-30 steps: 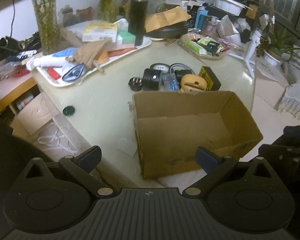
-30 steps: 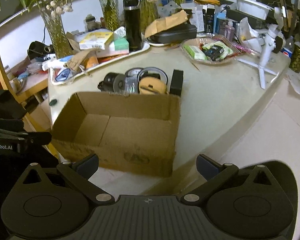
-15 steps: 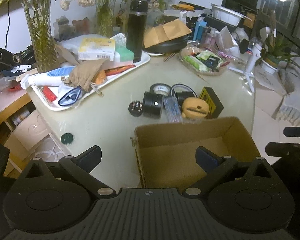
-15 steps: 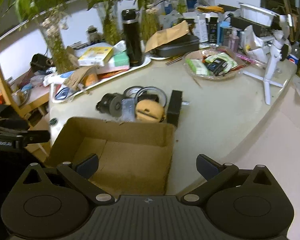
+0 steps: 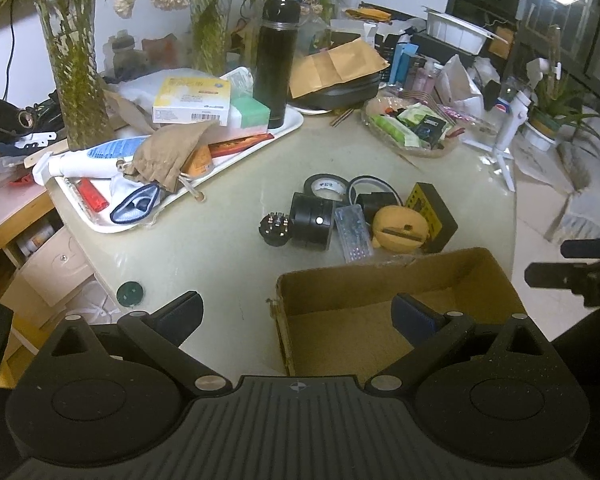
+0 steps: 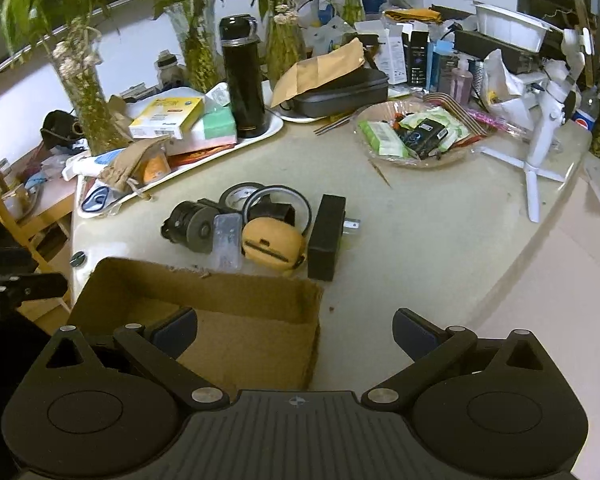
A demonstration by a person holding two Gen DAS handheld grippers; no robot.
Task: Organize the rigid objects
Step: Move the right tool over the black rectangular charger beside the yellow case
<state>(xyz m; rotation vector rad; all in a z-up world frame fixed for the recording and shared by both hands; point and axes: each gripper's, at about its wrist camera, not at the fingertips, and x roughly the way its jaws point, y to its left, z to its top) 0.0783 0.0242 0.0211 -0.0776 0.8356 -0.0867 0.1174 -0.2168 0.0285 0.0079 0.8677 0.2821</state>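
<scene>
An open, empty cardboard box sits at the table's near edge. Behind it lies a cluster: a black cylinder, a small black knob, a clear plastic case, a yellow pouch, a black block with a yellow face and tape rolls. My left gripper is open and empty above the box's left wall. My right gripper is open and empty above the box's right wall.
A white tray of clutter with a black flask stands at the back left. A dish of packets and a white tripod stand at the back right. A green cap lies by the table's left edge.
Both grippers have risen and moved forward over the box, which has dropped lower in both views. The cluster behind it shows more fully. Both stay open.
</scene>
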